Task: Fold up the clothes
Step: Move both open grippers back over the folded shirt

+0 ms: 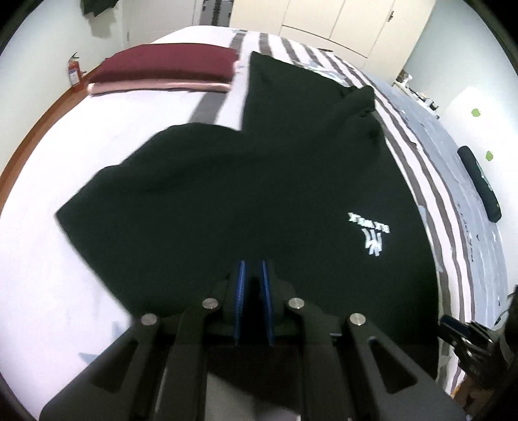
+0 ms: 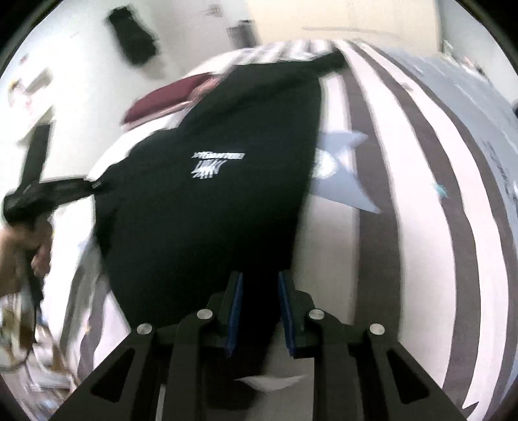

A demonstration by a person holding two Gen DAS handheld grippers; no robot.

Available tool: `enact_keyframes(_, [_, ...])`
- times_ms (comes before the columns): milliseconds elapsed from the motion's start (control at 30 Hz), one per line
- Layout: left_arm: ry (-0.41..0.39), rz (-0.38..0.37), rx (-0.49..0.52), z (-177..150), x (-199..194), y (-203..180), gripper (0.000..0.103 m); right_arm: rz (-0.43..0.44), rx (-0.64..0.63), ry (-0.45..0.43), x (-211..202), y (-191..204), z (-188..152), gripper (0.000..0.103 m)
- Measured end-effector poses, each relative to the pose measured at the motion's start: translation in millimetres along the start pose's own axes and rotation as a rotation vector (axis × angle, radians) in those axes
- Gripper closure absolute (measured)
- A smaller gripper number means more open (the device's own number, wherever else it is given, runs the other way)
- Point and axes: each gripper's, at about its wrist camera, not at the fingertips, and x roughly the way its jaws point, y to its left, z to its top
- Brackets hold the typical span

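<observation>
1. Black shirt (image 1: 259,181) lies spread on the striped bed (image 1: 48,259).
2. Left gripper (image 1: 254,291) and right gripper (image 2: 260,301) each clench its hem.
3. Maroon folded stack (image 1: 165,69) sits beyond the shirt; dark remote (image 1: 479,183) beside it.

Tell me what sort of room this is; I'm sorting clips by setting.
Most likely a bedroom: a bed with a striped sheet, cream wardrobe doors beyond it, and folded clothes stacked on the bed beside a black T-shirt.
</observation>
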Motion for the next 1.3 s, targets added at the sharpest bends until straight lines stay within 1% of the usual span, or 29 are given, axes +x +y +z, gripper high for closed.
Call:
enact_keyframes(33, [-0.001,-0.004,0.012,-5.2,1.4,-6.5,0.095,-0.011,0.021,0.004,2.7,-9.8,0.5,0.082])
enact_keyframes(67, [0.003,0.000,0.028,-8.4,3.3,-13.4,0.095,-0.006,0.017,0.017,5.2,-12.1,-3.7,0.082])
enact_keyframes(167, [0.046,0.011,0.051,-18.5,15.1,-25.6,0.095,0.006,-0.015,0.046,7.7,-12.5,-18.3,0.082])
enact_keyframes(233, [0.067,0.026,0.047,-28.4,17.5,-26.3,0.095,0.011,-0.049,0.057,4.0,-8.4,-31.7,0.082])
enact_keyframes(367, [0.080,0.053,0.023,-44.0,12.9,-19.9,0.095,0.005,-0.115,0.076,-6.5,-1.8,-56.2,0.082])
enact_keyframes(433, [0.082,0.060,0.013,-45.9,9.0,-18.2,0.095,-0.001,-0.145,0.079,-4.7,5.5,-61.0,0.082])
enact_keyframes(567, [0.078,0.067,0.012,-43.9,2.2,-19.5,0.095,-0.001,-0.184,0.087,-9.9,5.6,-64.7,0.082])
enact_keyframes(633, [0.058,0.059,0.015,-38.6,-2.1,-23.9,0.095,0.001,-0.192,0.093,-10.7,5.3,-62.0,0.082])
enact_keyframes(700, [0.037,0.049,0.018,-32.9,-6.4,-28.6,0.095,0.001,-0.170,0.087,-16.5,2.8,-57.1,0.082])
enact_keyframes(800, [0.004,0.045,0.029,-22.5,-5.2,-36.7,0.095,0.001,-0.129,0.055,-24.6,2.4,-43.7,0.082])
enact_keyframes(867, [-0.017,0.048,0.044,-12.4,0.1,-37.5,0.094,0.007,-0.115,0.014,-23.6,8.6,-28.3,0.082])
enact_keyframes(933, [-0.038,0.051,0.060,-2.1,5.8,-37.7,0.095,0.015,-0.111,-0.019,-18.3,13.1,-10.1,0.082])
enact_keyframes(1067, [-0.050,0.074,0.062,19.9,29.6,-28.6,0.094,0.029,-0.106,-0.089,-4.1,18.0,29.7,0.082])
enact_keyframes(1133, [-0.026,0.091,0.045,18.0,40.0,-19.1,0.094,0.034,-0.094,-0.125,8.5,21.1,55.7,0.082])
enact_keyframes(1200, [0.005,0.094,0.014,8.0,49.2,-5.9,0.093,0.036,-0.085,-0.148,22.1,23.1,78.7,0.082])
enact_keyframes(1267, [-0.005,0.085,-0.002,1.6,45.9,1.1,0.093,0.040,-0.091,-0.162,36.6,25.1,99.6,0.082])
enact_keyframes(1300, [-0.004,0.092,0.002,-1.1,44.0,2.9,0.093,0.042,-0.098,-0.167,44.2,26.4,110.2,0.082])
